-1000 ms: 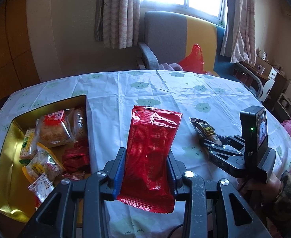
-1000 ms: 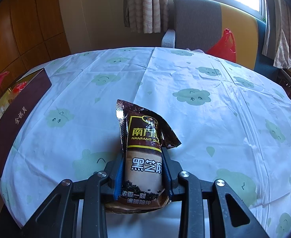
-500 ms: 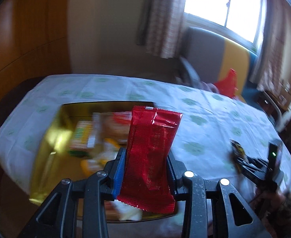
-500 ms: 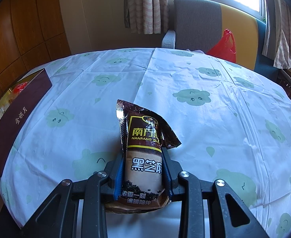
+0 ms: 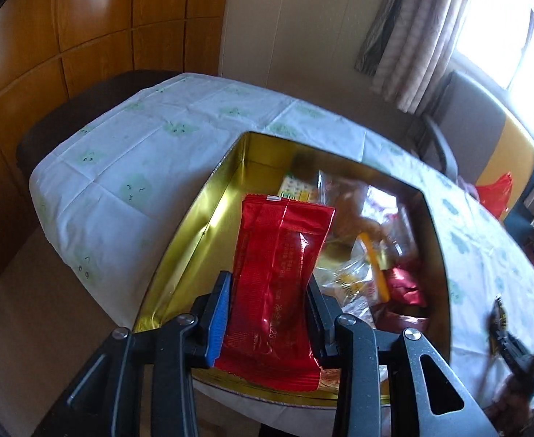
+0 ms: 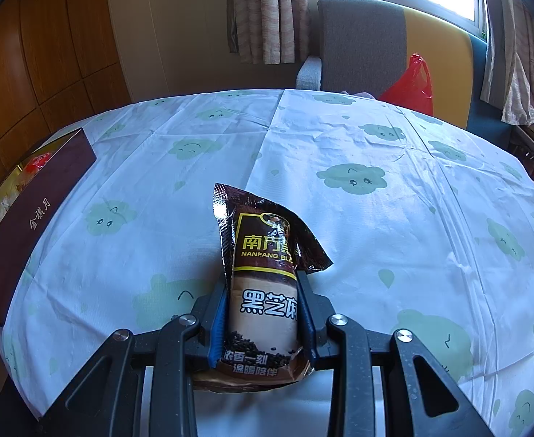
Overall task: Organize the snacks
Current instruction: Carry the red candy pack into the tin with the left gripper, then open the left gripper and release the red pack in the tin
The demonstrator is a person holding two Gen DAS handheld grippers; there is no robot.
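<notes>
My left gripper [image 5: 267,313] is shut on a red foil snack packet [image 5: 277,273], which stands upright above the gold-lined box [image 5: 201,225]. Several wrapped snacks [image 5: 368,255] lie blurred in the box's right half, behind the packet. In the right wrist view my right gripper [image 6: 263,320] is shut on a brown sesame drink sachet [image 6: 263,291], held just over the cloud-print tablecloth [image 6: 376,189]. The box shows there as a maroon wall [image 6: 37,218] at the far left. The right gripper and its sachet [image 5: 499,317] appear blurred at the right edge of the left wrist view.
A grey and yellow armchair [image 6: 368,43] with a red plastic bag [image 6: 412,83] stands behind the table, under a window with curtains. Wood panelling [image 5: 84,36] covers the left wall. The tablecloth [image 5: 150,145] hangs over the table's left edge beside the box.
My left gripper has carried the red packet leftward from over the bare cloth to above the gold box and rolled. The right gripper and its sachet have not moved.
</notes>
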